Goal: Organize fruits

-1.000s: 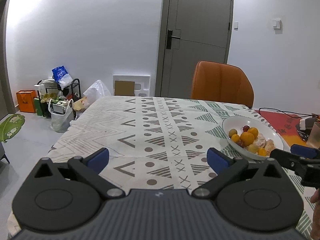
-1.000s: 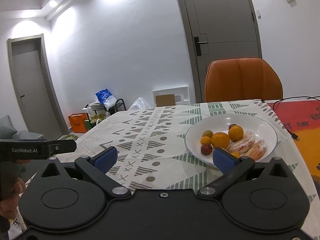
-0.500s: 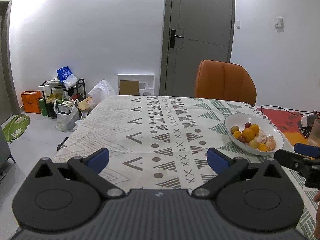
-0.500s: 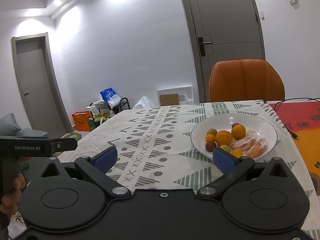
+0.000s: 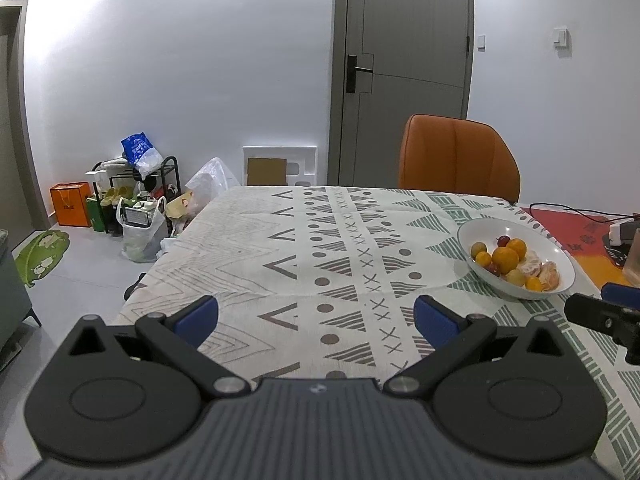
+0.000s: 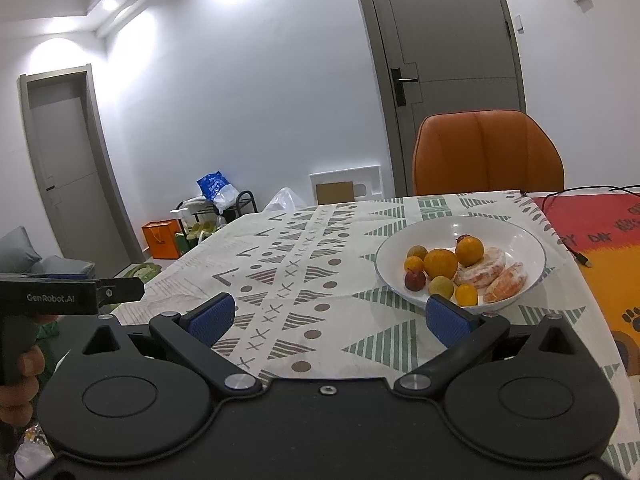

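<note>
A white bowl [image 6: 520, 236] stands on the patterned tablecloth [image 6: 304, 264], right of centre. It holds oranges [image 6: 440, 263], small yellow-green and red fruits, and peeled citrus pieces [image 6: 506, 286]. The bowl also shows in the left wrist view [image 5: 480, 232] at the right. My left gripper [image 5: 316, 316] is open and empty above the table's near edge. My right gripper [image 6: 330, 318] is open and empty, just short of the bowl, its right pad [image 6: 448, 320] near the rim.
An orange chair [image 6: 488, 152] stands at the table's far side before a grey door. A red and orange mat [image 6: 600, 240] with a cable lies right of the bowl. Bags and a rack [image 5: 132, 200] sit on the floor at left.
Both grippers have pulled back a little and risen, so the bowl sits farther away in both views. Both stay open and empty.
</note>
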{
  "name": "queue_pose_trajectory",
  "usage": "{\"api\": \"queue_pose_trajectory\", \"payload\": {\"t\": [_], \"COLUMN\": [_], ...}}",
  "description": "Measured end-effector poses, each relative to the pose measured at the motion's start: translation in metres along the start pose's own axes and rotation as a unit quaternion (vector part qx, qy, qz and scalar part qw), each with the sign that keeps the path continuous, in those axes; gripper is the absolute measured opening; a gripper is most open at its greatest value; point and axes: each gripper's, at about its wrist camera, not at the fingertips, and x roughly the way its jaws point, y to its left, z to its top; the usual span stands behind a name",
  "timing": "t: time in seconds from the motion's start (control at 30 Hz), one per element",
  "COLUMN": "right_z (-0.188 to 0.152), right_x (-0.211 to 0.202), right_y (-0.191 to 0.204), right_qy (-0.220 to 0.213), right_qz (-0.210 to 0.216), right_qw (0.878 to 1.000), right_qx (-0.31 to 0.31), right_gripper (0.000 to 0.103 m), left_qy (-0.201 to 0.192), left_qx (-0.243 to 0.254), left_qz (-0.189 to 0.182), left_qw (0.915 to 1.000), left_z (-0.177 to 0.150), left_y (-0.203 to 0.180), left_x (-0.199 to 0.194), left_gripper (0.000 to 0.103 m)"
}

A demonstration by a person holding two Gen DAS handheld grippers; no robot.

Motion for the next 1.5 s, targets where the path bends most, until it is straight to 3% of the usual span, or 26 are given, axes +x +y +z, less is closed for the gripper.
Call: {"api": "queue_pose_trajectory", "payload": {"t": [1.5], "right_z": [-0.0015], "right_x": [0.0013], "right_y": [0.0002], "right_qy": [0.005], "right_qz": [-0.001], "right_qw": [1.000], "right_qx": [-0.002], "right_gripper": [0.103], "left_qy": [0.016], "left_qx": [-0.006], "left_qz": [-0.010], "left_qw": [0.9998], "left_z": [-0.0053], "left_y": [-0.0002], "left_x": [0.0031], "left_gripper": [0.103]}}
